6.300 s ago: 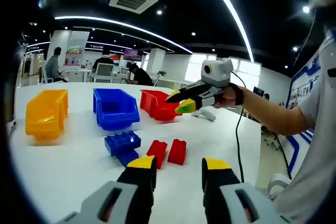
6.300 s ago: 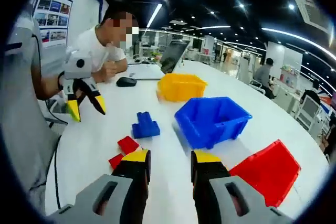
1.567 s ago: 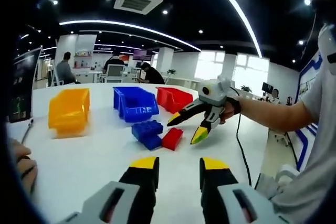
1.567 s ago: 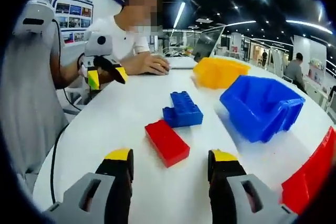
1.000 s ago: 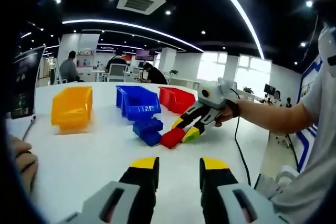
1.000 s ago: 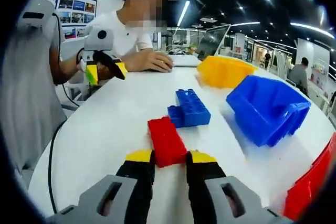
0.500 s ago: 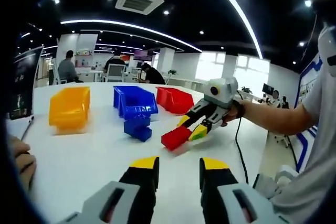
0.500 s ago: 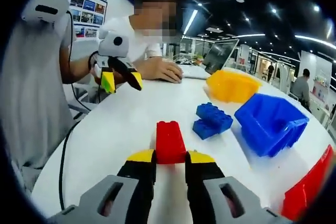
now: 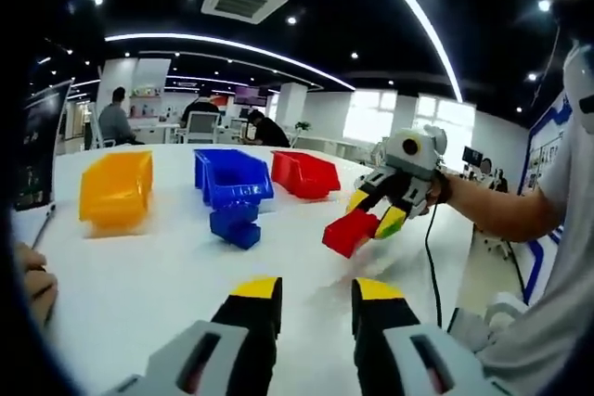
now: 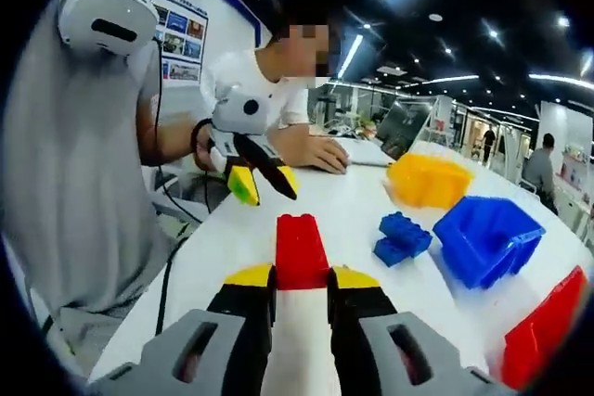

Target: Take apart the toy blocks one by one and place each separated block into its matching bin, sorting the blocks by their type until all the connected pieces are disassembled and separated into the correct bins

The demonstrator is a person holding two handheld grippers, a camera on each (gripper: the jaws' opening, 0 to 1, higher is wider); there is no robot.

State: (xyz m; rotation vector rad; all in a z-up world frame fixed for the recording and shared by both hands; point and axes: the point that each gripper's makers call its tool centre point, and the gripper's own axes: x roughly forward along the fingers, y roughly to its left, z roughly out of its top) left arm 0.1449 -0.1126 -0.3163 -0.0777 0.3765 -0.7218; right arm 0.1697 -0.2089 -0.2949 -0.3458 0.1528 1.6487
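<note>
My right gripper is shut on a red block and holds it above the white table. In the left gripper view that right gripper carries the red block off the table to the right. Connected blue blocks lie in front of the blue bin, and show as blue blocks in the right gripper view. My left gripper is open and empty; it appears in the right gripper view as the left gripper, raised at the left.
A yellow bin, the blue bin and a red bin stand in a row on the table. In the right gripper view the yellow bin, blue bin and red bin sit on the right. A seated person with a laptop is across the table.
My right gripper shut on the red block, pulled it away from the blue blocks, and has lifted it up and to the right. The left gripper stays open.
</note>
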